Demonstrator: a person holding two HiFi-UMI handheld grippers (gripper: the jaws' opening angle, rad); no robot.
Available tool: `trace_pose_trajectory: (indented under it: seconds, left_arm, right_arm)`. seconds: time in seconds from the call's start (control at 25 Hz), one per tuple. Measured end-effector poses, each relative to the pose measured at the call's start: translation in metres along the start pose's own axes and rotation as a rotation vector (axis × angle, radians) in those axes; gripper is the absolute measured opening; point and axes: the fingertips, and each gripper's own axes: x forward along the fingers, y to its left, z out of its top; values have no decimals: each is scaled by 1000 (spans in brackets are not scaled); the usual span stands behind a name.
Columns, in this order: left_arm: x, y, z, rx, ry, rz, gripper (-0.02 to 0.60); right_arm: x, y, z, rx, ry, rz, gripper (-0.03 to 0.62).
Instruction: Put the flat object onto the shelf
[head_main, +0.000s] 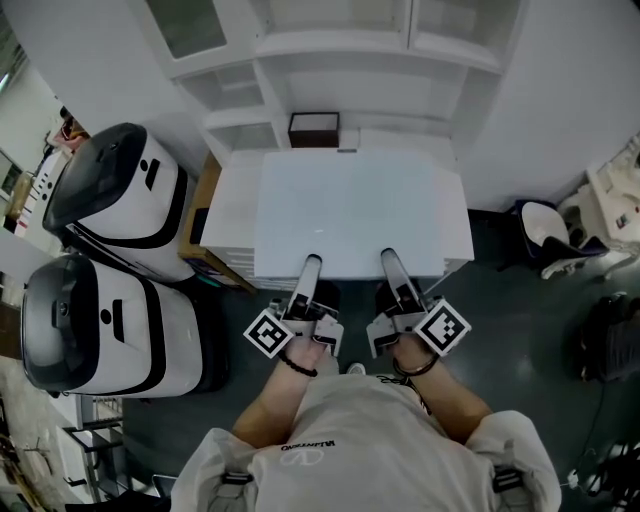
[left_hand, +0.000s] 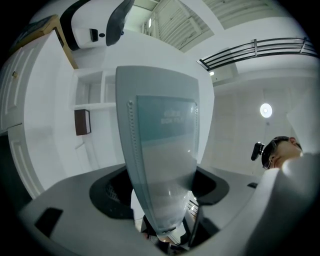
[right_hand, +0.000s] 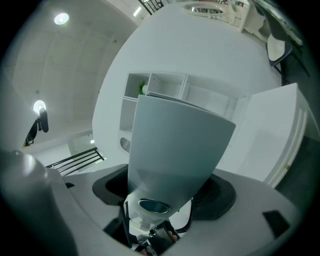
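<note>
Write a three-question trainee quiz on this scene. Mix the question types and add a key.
1. True or false: the flat panel is held by the left gripper alone.
2. Multiple choice: relative to the shelf unit, the dark box is A) inside it, B) on top of it, C) on the floor beside it.
3. Fill in: the two white-and-black machines stand on the person's ____ side.
Key: 1 false, the right gripper grips it too; 2 A; 3 left.
</note>
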Motion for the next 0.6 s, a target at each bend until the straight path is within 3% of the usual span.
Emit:
trace_pose_trajectory:
  seconds: [0.6]
  left_arm:
    - [80,40,58,-14,13,-31,324]
  right_arm:
    - [102,-11,25,-44,-26,25,354]
